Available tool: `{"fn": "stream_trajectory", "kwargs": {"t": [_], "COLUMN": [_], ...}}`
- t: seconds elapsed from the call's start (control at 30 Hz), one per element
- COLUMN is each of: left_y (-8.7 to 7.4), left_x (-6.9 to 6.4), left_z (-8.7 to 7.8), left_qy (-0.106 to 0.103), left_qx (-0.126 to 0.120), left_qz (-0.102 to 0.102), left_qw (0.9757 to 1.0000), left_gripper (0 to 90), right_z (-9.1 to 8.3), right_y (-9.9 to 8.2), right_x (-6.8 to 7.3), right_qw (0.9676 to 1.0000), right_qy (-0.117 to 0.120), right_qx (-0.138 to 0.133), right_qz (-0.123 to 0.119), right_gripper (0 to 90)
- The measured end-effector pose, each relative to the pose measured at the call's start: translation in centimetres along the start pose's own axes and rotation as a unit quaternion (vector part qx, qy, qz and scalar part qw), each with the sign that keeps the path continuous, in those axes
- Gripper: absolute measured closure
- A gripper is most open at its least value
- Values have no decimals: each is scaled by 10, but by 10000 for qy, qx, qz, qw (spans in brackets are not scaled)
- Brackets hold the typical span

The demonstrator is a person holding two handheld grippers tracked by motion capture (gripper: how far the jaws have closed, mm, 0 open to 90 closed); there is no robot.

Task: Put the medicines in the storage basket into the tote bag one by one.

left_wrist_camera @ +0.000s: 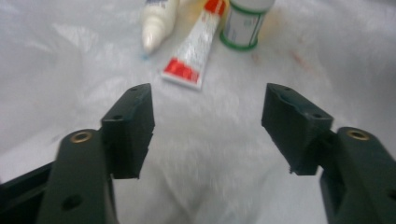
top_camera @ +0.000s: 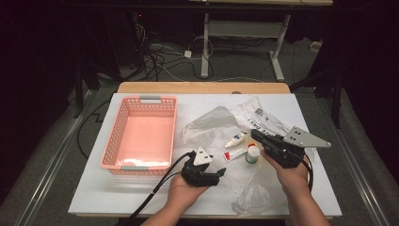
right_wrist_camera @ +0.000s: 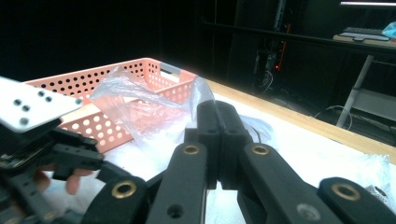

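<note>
My left gripper [top_camera: 212, 175] [left_wrist_camera: 208, 100] is open near the table's front edge, with nothing between its jaws. Just beyond them, on the crinkled film, lie a red-and-white tube [top_camera: 234, 153] [left_wrist_camera: 191, 51], a white squeeze bottle [top_camera: 235, 140] [left_wrist_camera: 159, 23] and a small white jar with a green band [top_camera: 252, 154] [left_wrist_camera: 243, 23]. My right gripper [top_camera: 255, 134] [right_wrist_camera: 218, 109] is shut on the clear plastic bag [top_camera: 211, 123] [right_wrist_camera: 126, 100]. The film tents up from its jaw tips towards the basket.
A pink perforated basket [top_camera: 141, 101] [right_wrist_camera: 93, 81] stands on the left of the white table top, with nothing in it. Black cables trail from both grippers off the front edge. A wooden strip [top_camera: 202, 87] borders the far side.
</note>
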State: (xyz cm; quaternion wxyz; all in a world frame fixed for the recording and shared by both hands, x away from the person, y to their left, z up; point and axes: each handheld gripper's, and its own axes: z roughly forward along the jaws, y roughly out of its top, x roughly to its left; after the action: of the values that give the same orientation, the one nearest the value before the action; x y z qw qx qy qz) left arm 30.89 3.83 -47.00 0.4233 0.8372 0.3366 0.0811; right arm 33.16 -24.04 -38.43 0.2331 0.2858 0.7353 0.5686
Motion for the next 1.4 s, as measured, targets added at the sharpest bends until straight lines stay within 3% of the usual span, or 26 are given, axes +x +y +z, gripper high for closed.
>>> {"fn": "stream_trajectory", "kwargs": {"t": [0.1, 0.17, 0.27, 0.4, 0.57, 0.6, 0.63, 0.67, 0.73, 0.8, 0.93, 1.03, 1.23, 1.37, 1.4], "left_y": [-7, -11, -14, -10, 2, 3, 4, 5, 4, 2, 1, 0, 0, -4, -4], "left_x": [0, 3, 12, 18, 17, 15, 12, 9, 7, 3, 1, -2, 1, 6, 5], "left_z": [-3, -4, 4, 16, 32, 35, 36, 36, 35, 34, 34, 34, 32, 22, 20], "left_qy": [86, 253, 237, 241, 396, 490, 712, 790, 693, 569, 468, 466, 382, 259, 261], "left_qx": [148, 218, 484, 610, 592, 643, 696, 719, 652, 589, 529, 543, 495, 26, -82], "left_qz": [11, 12, -303, -577, -686, -605, -475, -335, -139, 27, 40, 179, 119, -95, -52], "left_qw": [9999, 9994, 9981, 9962, 9951, 9949, 9939, 9937, 9954, 9966, 9975, 9973, 9980, 9996, 9996], "left_gripper": [281, 235, 125, 15, 13, 22, 67, 156, 276, 458, 715, 883, 888, 889, 889], "right_z": [0, 0, 0, 1, -3, -4, -4, -5, -7, -8, -11, -12, -11, -12, -12], "right_y": [0, 0, 0, -1, -3, -3, -3, -3, -3, -3, -2, -2, -3, -3, -3], "right_x": [1, 1, 1, 2, 2, 2, 2, 2, 3, 3, 3, 3, 4, 3, 3], "right_qw": [10000, 10000, 10000, 10000, 9999, 9999, 10000, 10000, 10000, 9999, 9999, 9999, 9999, 9999, 9999], "right_qy": [-13, -14, -17, -15, -56, -66, -64, -56, -64, -83, -118, -143, -120, -107, -107], "right_qx": [5, 10, 27, 56, 77, 80, 61, 55, 61, 53, 34, 21, 45, 30, 29], "right_qz": [-1, -19, -32, -40, -41, -31, -43, -25, -24, -33, -17, -29, -30, -21, -22], "right_gripper": [900, 900, 900, 900, 900, 900, 900, 900, 900, 900, 900, 900, 900, 900, 900]}}
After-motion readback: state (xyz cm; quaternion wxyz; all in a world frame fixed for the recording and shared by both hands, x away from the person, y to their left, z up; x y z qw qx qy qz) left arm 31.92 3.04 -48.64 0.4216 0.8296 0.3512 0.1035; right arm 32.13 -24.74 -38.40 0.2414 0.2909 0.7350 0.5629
